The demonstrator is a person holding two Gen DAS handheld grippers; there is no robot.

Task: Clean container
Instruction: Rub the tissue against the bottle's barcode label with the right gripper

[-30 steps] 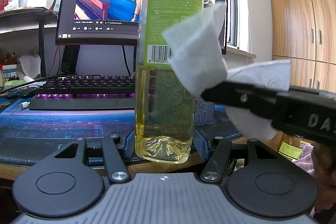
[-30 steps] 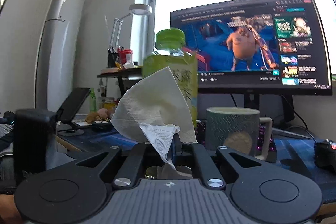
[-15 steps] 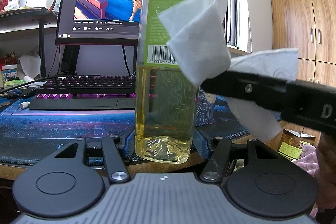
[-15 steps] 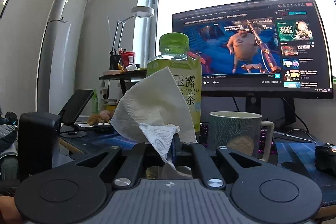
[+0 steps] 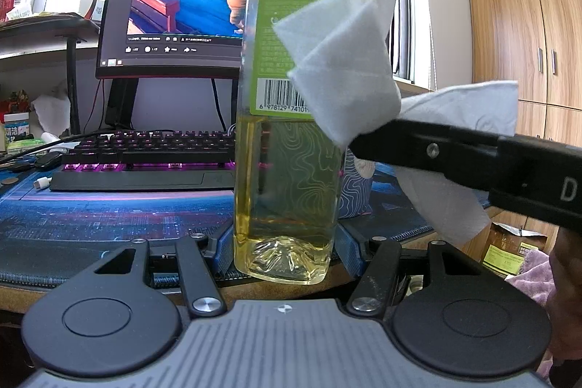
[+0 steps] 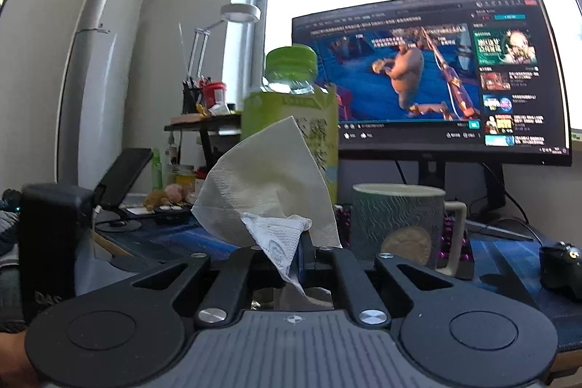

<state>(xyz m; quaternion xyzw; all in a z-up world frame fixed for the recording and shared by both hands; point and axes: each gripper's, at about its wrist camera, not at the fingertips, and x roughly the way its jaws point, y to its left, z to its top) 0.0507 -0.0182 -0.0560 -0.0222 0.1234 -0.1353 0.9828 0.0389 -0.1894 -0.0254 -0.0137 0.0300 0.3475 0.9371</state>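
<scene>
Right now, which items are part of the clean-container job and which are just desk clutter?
In the job:
- green tea bottle, gripped low by the left gripper
- white paper tissue, pinched in the right gripper and held against the bottle's label

Just lying about:
- monitor
- keyboard
- patterned mug
- mouse
- desk lamp
</scene>
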